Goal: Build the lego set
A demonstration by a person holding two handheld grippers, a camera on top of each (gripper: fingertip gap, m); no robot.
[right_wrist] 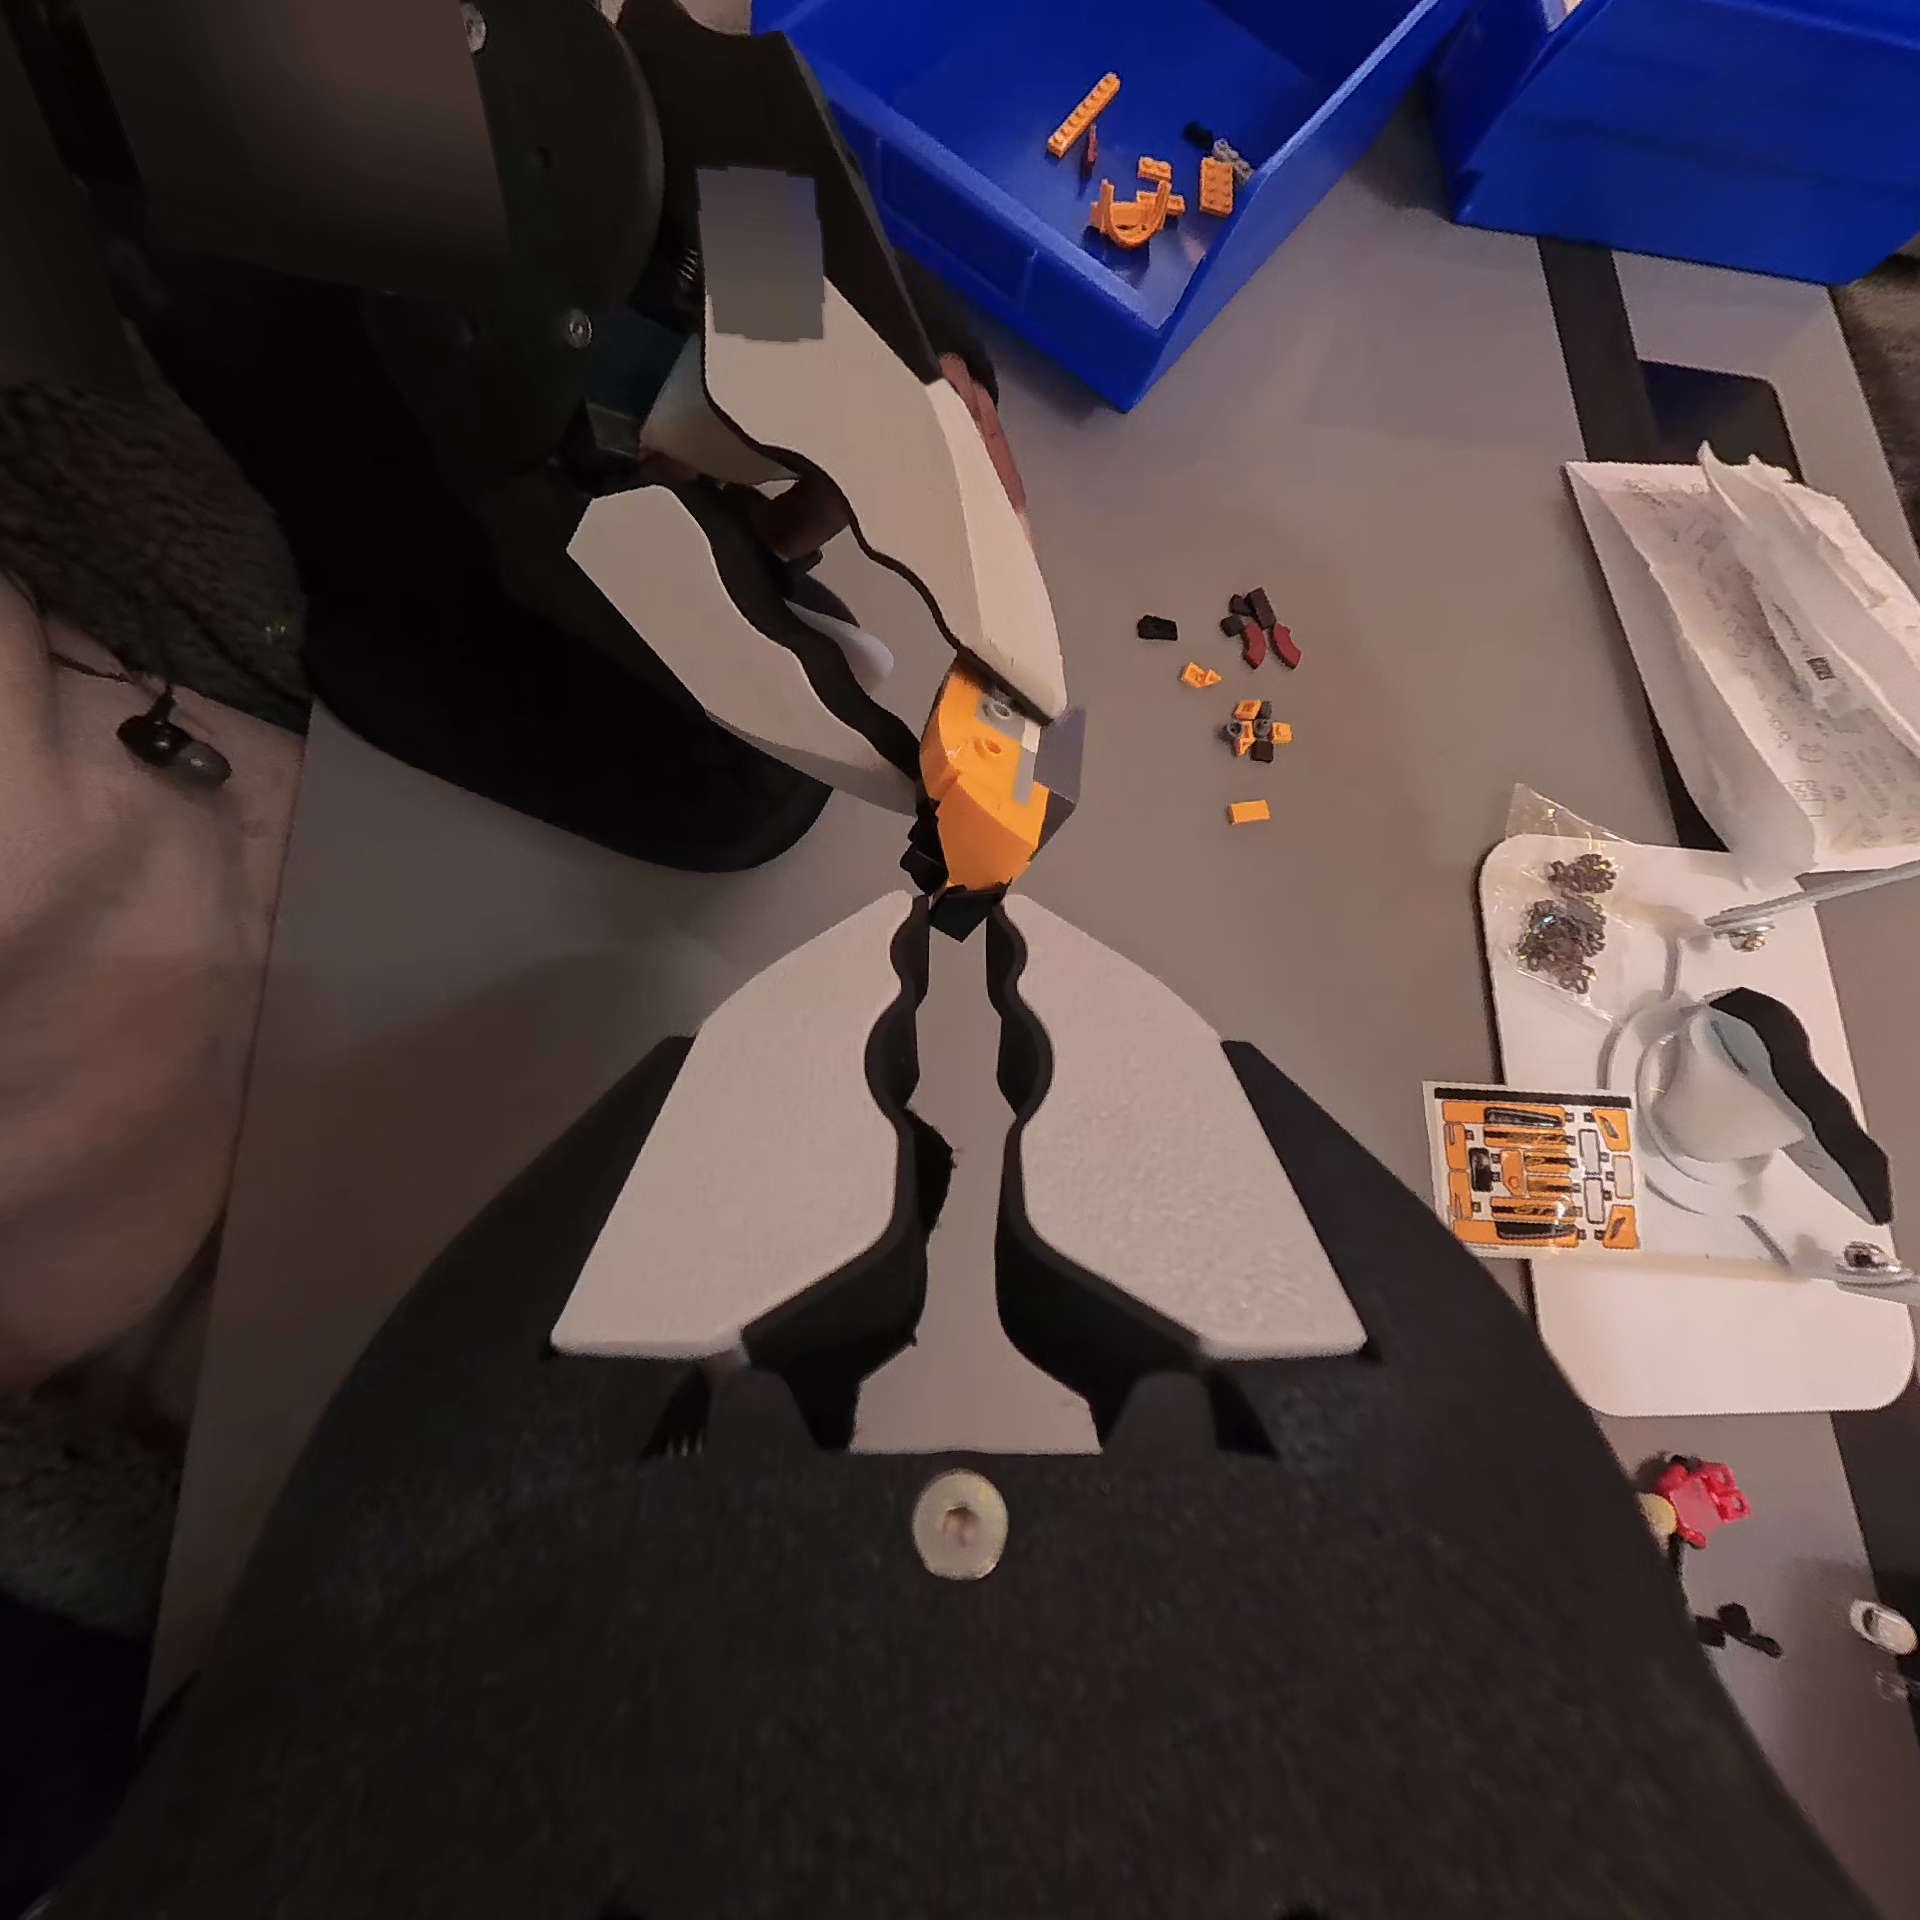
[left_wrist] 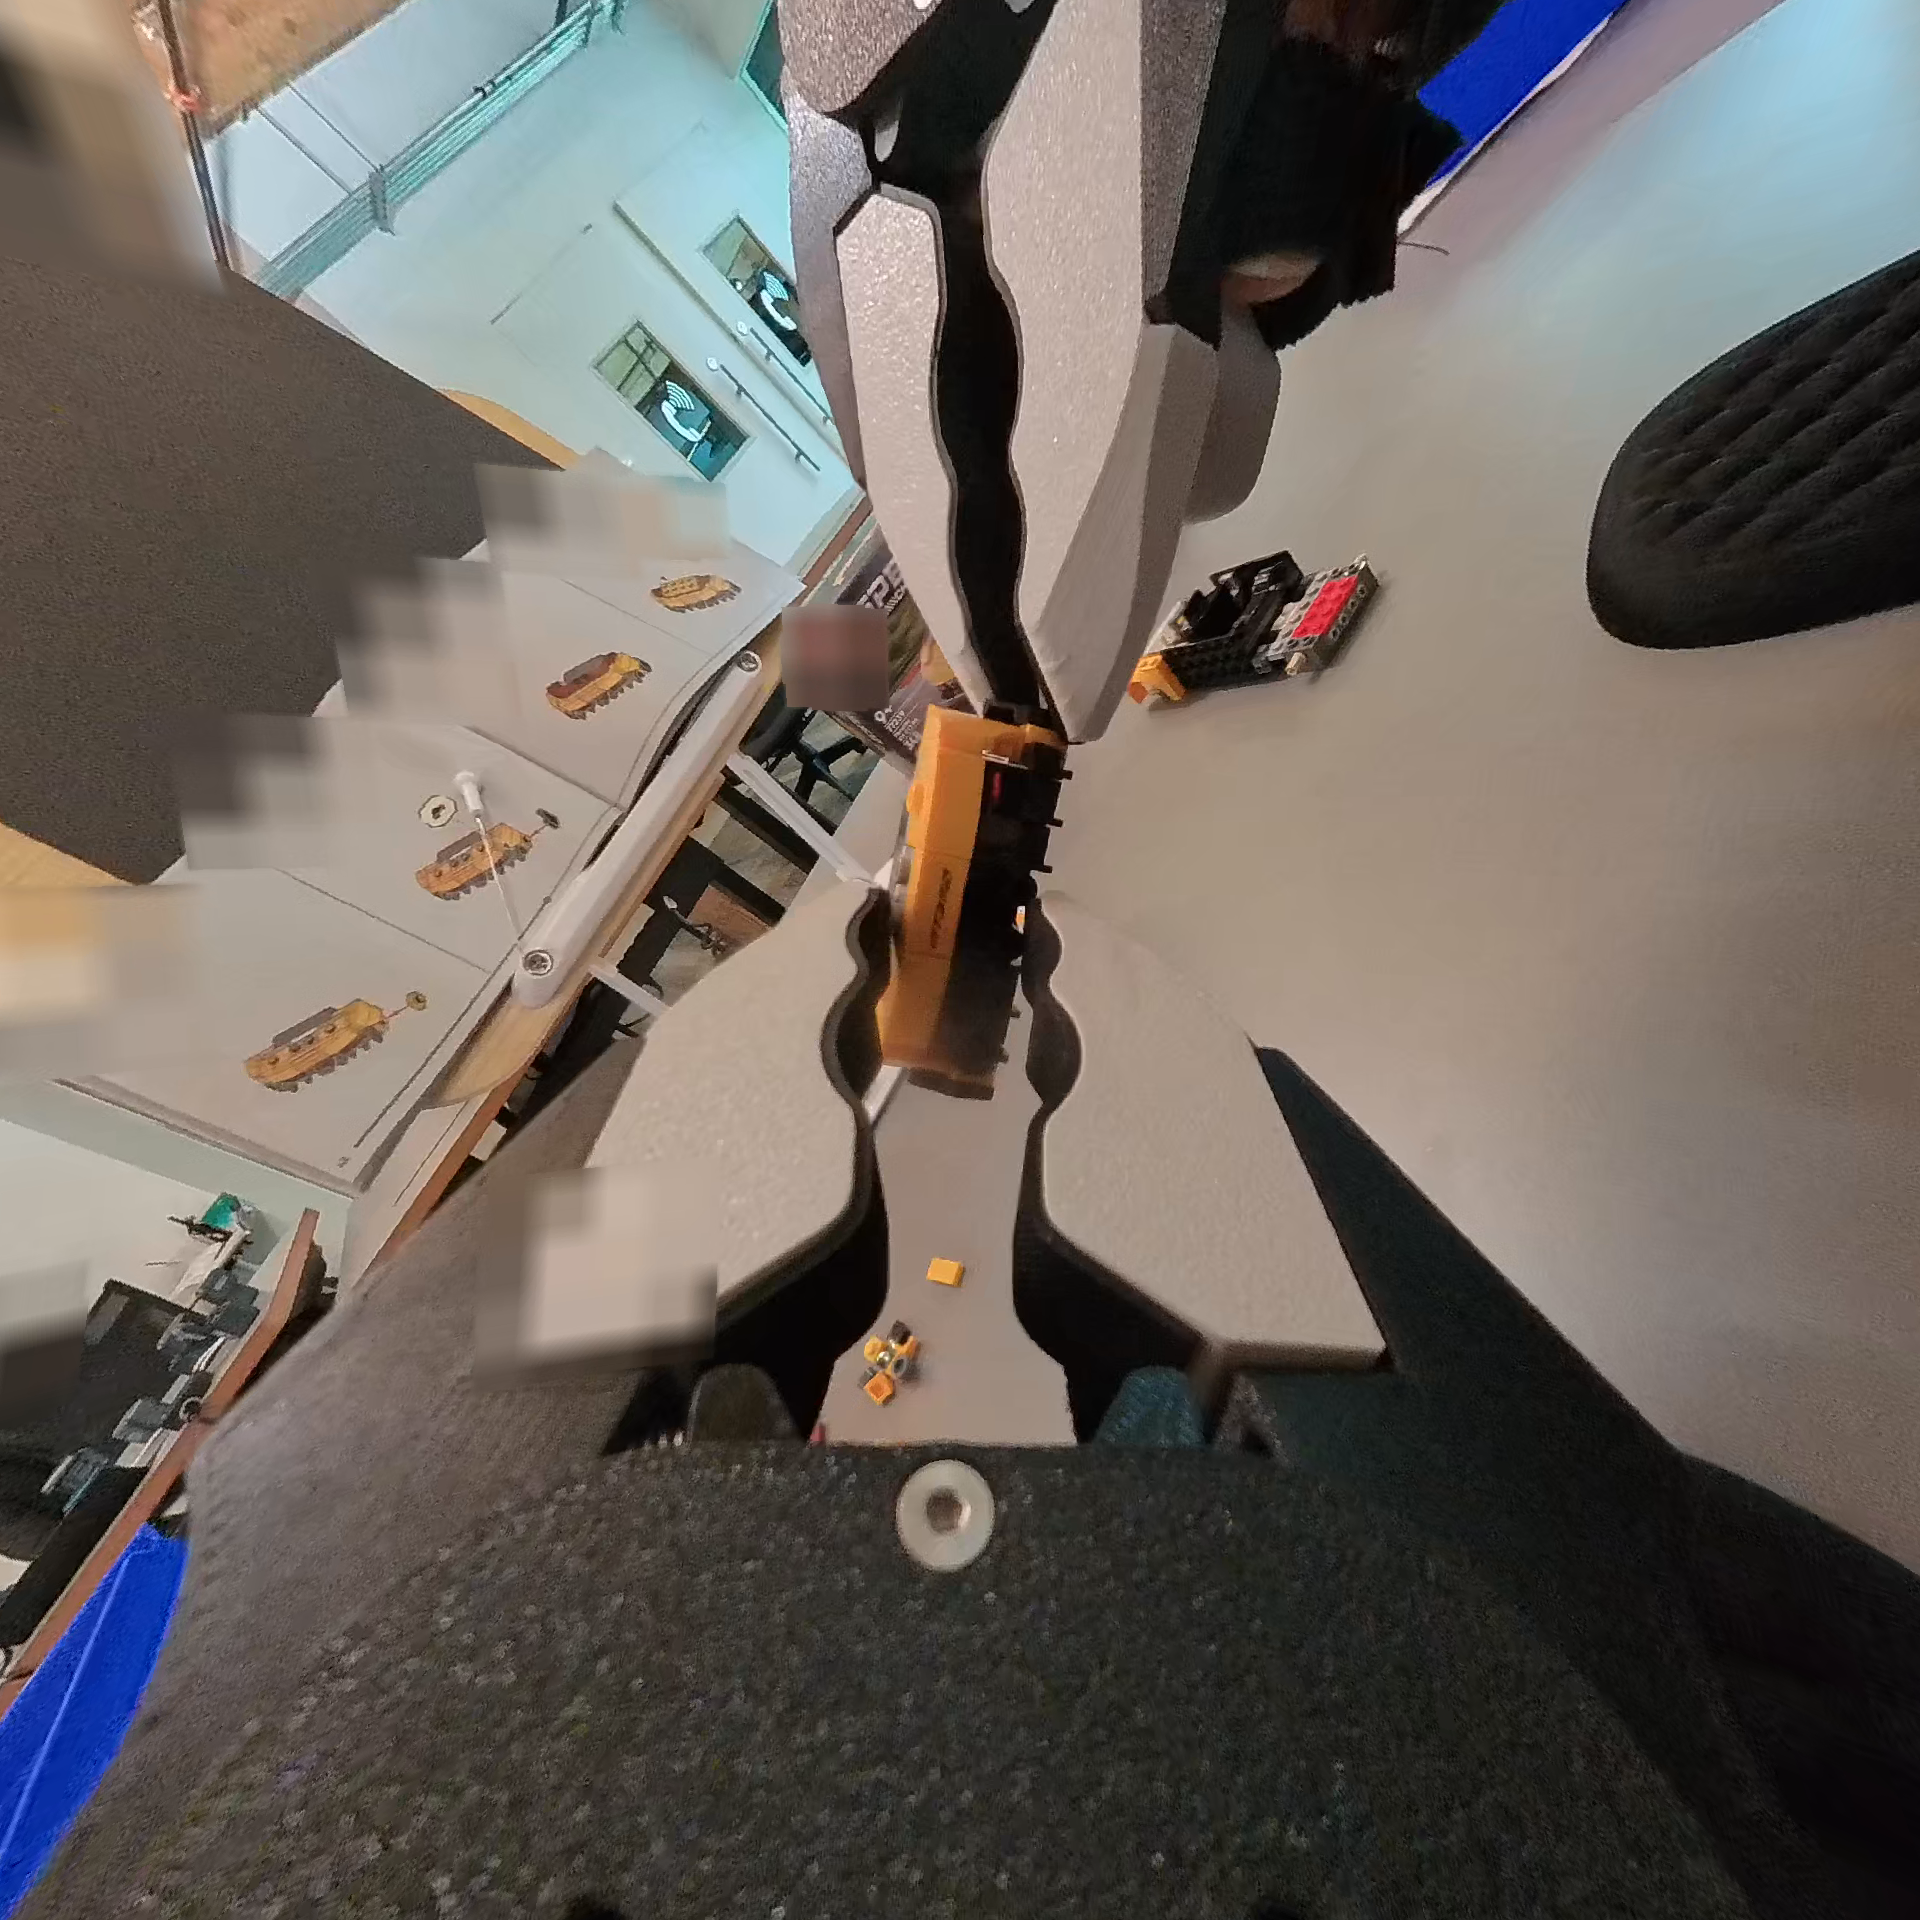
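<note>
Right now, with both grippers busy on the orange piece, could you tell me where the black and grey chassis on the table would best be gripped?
Probably across its two long sides, near the middle, coming down from above. The black and grey chassis lies flat on the grey table with open space all round. Its long edges look straight and parallel, whereas the orange end is small and the red plate sits on top.
</note>
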